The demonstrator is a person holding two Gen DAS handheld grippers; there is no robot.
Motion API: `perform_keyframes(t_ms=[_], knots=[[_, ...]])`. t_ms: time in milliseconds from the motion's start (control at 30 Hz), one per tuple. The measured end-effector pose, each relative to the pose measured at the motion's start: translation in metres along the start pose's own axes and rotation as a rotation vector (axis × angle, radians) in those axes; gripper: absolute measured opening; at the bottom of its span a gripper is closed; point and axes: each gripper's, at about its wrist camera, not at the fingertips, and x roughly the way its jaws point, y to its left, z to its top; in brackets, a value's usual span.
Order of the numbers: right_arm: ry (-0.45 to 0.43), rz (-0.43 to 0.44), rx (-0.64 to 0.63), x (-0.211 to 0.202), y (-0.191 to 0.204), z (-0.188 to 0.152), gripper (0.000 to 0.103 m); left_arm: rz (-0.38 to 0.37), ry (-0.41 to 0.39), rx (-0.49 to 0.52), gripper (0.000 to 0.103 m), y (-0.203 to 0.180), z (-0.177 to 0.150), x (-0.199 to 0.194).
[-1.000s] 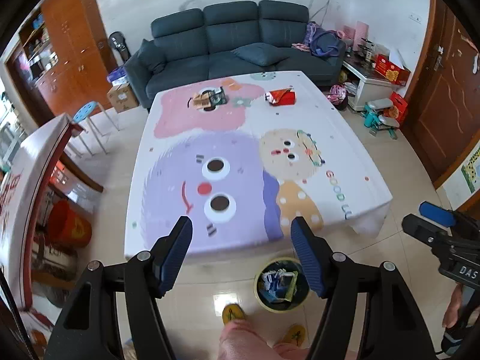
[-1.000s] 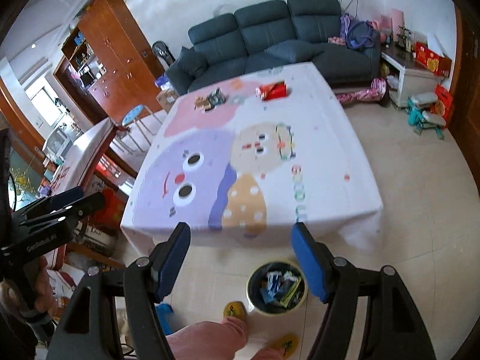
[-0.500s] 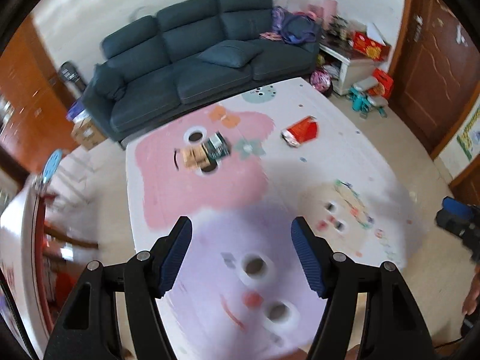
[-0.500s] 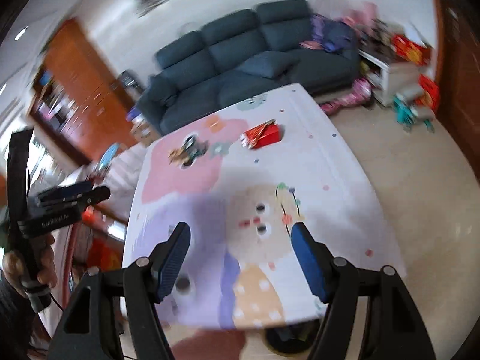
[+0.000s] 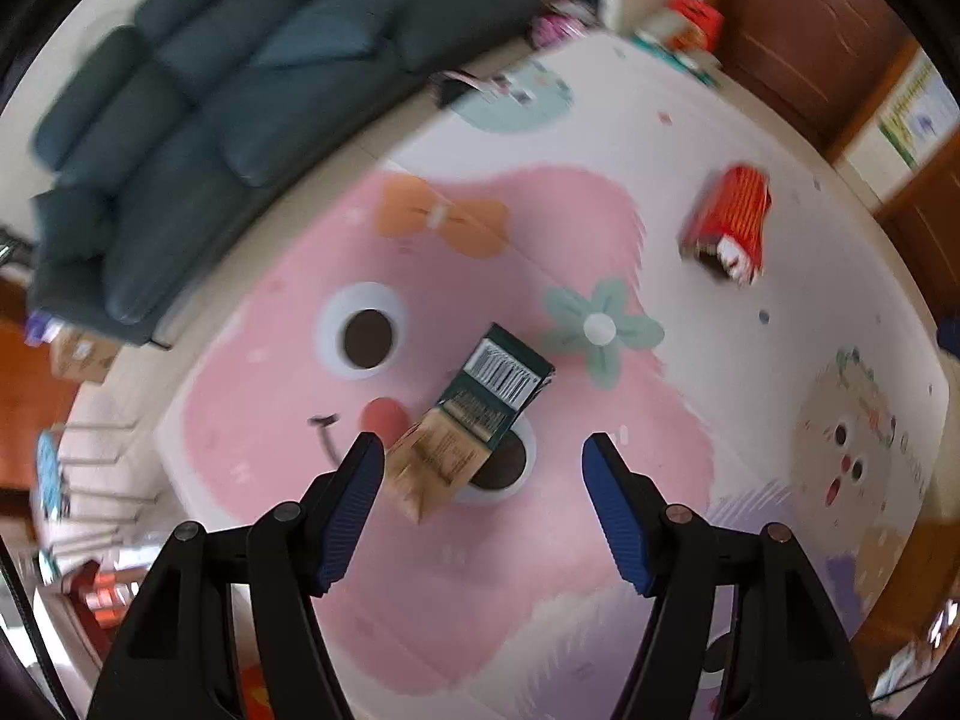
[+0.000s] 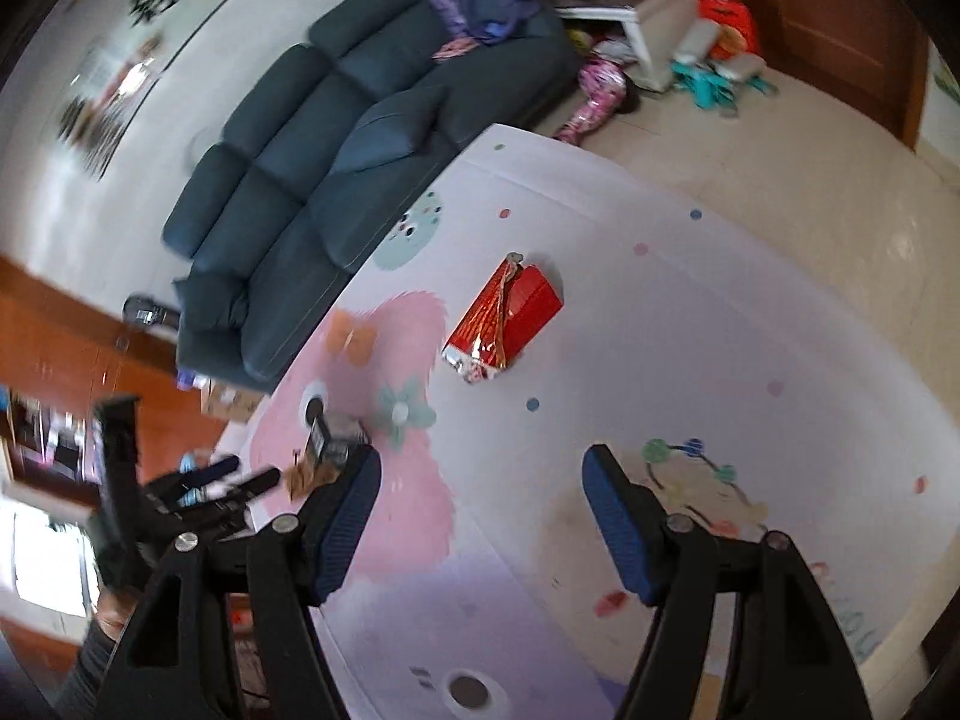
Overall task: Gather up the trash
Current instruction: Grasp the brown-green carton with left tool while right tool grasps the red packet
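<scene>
A green and tan snack wrapper (image 5: pixel 468 420) lies on the pink patch of the cartoon tablecloth (image 5: pixel 540 588), just beyond my open left gripper (image 5: pixel 483 459), whose jaws are empty. A crumpled red wrapper (image 5: pixel 729 222) lies further right. In the right wrist view the red wrapper (image 6: pixel 503 319) lies ahead of my open, empty right gripper (image 6: pixel 483 474). The green wrapper (image 6: pixel 327 450) shows partly behind the left finger, and the left gripper (image 6: pixel 198 504) hovers beside it at the table's left edge.
A dark blue sofa (image 6: pixel 348 138) stands past the table's far edge. Wooden cabinets (image 6: pixel 54 354) line the left side. Toys and red boxes (image 6: pixel 708 24) clutter the far right floor, near a wooden door (image 5: pixel 822 30).
Both grippers swept forward from above the floor bin to low over the table's far half and rolled. The wrappers now look much nearer. Jaw openings are unchanged.
</scene>
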Motion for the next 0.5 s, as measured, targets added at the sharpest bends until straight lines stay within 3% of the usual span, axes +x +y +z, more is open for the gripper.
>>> perform_keyframes(t_ms=[167,300,367,400,500], knots=[[-0.004,-0.005,0.039,0.022,0.001,0.010,0.070,0.002,0.077,0.118,0.067,-0.008,0.010,0.043],[-0.002,-0.008,0.059,0.036,0.003,0.019,0.070,0.026,0.131,0.146,0.066,-0.008,0.011,0.070],[-0.005,-0.010,0.074,0.045,0.003,0.028,0.070,0.016,0.142,0.137,0.052,-0.006,0.013,0.079],[-0.006,-0.011,0.083,0.049,0.003,0.031,0.070,0.013,0.146,0.134,0.040,-0.006,0.015,0.082],[-0.005,-0.014,0.108,0.065,0.005,0.044,0.070,0.001,0.120,0.119,0.036,-0.007,0.020,0.084]])
